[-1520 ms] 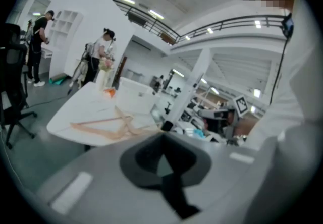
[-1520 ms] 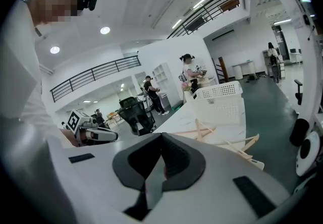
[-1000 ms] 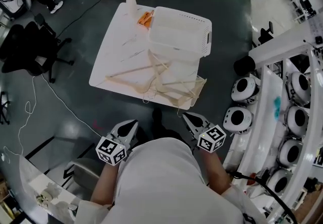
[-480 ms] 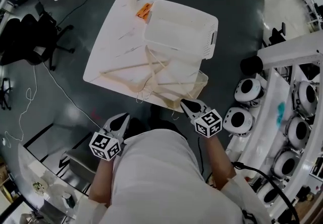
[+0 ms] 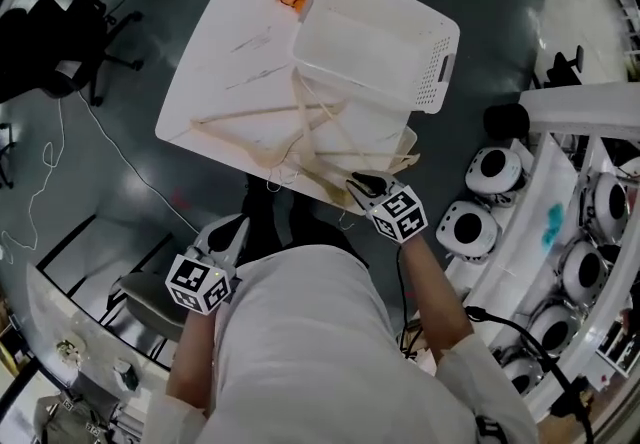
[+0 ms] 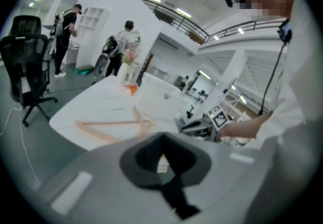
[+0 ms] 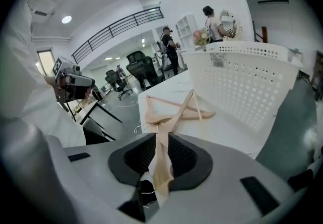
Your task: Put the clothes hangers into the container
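– Starting with the left gripper (image 5: 230, 230): why is it doing nothing?
– Its jaws are resting together with nothing between them, and they are hanging short of the tabletop (image 5: 225, 62). The clothes hangers (image 5: 290, 132) are lying ahead of those jaws, well apart from them. I am judging that this hand is waiting in reserve while the other one is making the pick.
– And the right gripper (image 7: 160, 136)?
– Its jaws have just been opening, and one wooden hanger arm (image 7: 162, 162) is running lengthwise through the gap between them. The pads are not looking pressed onto it, so I am reading this as lining up a grasp, not carrying.
– Why that hanger?
– It is sticking out of the tangled pile closest to those jaws, so it is probably the one coming free with the least snagging.
– Where is the container (image 5: 437, 82) sitting?
– It is standing just beyond the pile, ahead of the right jaws and slightly to their right. No hanger is showing inside it, so I am taking the loading as only beginning.
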A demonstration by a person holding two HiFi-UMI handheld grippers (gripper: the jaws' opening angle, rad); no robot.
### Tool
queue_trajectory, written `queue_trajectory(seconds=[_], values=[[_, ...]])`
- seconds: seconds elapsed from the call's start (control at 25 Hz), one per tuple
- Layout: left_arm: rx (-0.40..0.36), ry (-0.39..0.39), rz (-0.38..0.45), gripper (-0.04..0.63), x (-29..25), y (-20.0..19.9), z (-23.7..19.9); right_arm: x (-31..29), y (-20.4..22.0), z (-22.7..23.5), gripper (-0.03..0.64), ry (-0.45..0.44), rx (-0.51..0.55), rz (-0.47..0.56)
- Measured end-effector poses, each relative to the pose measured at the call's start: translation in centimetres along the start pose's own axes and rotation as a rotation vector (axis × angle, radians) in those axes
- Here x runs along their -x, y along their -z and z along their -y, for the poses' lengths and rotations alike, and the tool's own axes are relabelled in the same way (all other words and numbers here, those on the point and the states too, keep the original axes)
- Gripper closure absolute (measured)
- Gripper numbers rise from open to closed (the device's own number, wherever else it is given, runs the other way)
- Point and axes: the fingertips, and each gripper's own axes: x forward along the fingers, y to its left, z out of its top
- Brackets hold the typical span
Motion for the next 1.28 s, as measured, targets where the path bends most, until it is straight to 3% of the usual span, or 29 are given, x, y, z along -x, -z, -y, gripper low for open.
queue_trajectory(seconds=[0.28,0.76,0.92,1.08,1.28], values=[[0.045,-0.039,-0.022,0.592,1.4,0.2,-2.7,-5.9,2.5,0.9,0.509,-0.050,0.133,-0.198],[0.128,-0.099,-0.034,0.592,3.5,2.3,-5.3,-10.7,6.5,2.2,0.457,-0.097,0.326,-0.451],[0.148,-0.113,-0.034,0.592,4.2,2.9,-5.7,-11.9,7.5,2.2,0.462,-0.093,0.358,-0.491],[0.166,-0.124,-0.032,0.592,4.7,3.7,-6.2,-12.6,7.8,1.9,0.508,-0.093,0.404,-0.508],[0.164,-0.115,-0.021,0.592,4.8,3.6,-6.2,-12.1,6.3,0.5,0.514,-0.116,0.412,-0.469]])
